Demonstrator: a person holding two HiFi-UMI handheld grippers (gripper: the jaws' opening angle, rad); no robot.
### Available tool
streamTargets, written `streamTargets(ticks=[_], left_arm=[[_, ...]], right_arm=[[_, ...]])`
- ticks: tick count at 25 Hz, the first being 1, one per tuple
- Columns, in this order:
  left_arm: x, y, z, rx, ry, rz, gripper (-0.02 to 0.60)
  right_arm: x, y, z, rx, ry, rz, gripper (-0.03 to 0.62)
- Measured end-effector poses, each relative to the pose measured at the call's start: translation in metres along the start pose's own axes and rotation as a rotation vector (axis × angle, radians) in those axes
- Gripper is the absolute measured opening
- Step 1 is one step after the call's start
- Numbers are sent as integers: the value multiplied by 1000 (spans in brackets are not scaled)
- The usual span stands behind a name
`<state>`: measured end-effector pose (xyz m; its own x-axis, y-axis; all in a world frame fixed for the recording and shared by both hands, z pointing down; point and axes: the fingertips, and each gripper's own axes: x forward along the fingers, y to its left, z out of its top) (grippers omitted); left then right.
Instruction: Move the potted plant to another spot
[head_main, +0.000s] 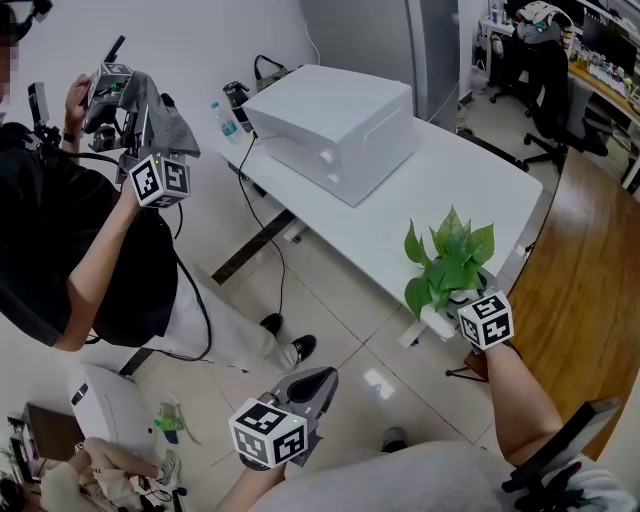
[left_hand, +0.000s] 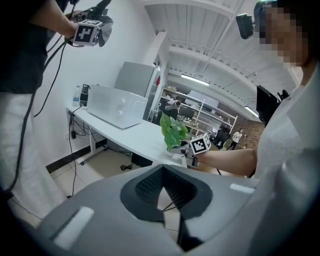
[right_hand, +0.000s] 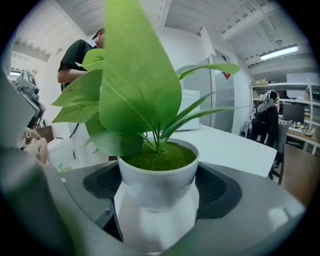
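The potted plant (head_main: 450, 262) has broad green leaves and a white pot; it stands at the near corner of the white table (head_main: 400, 215). My right gripper (head_main: 468, 312) reaches it from the near side. In the right gripper view the pot (right_hand: 157, 182) fills the gap between the two dark pads (right_hand: 220, 187), which touch its sides. My left gripper (head_main: 308, 388) hangs over the tiled floor, away from the table. Its jaws meet with nothing between them (left_hand: 167, 215). The left gripper view shows the plant (left_hand: 172, 131) far off.
A large white box (head_main: 335, 125) lies on the far part of the table, with a water bottle (head_main: 225, 122) behind it. Another person (head_main: 90, 260) stands at the left holding grippers. An office chair (head_main: 555, 95) and wooden flooring (head_main: 580, 280) lie to the right.
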<state>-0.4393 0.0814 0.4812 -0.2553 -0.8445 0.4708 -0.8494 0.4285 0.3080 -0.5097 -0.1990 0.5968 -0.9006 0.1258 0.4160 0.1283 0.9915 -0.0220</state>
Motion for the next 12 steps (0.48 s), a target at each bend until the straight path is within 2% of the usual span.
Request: streamTargets(ticks=[12], left_arm=[[-1, 6, 5, 7, 2, -13, -3]], right_arm=[[-3, 5, -4, -12, -5, -30, 456]])
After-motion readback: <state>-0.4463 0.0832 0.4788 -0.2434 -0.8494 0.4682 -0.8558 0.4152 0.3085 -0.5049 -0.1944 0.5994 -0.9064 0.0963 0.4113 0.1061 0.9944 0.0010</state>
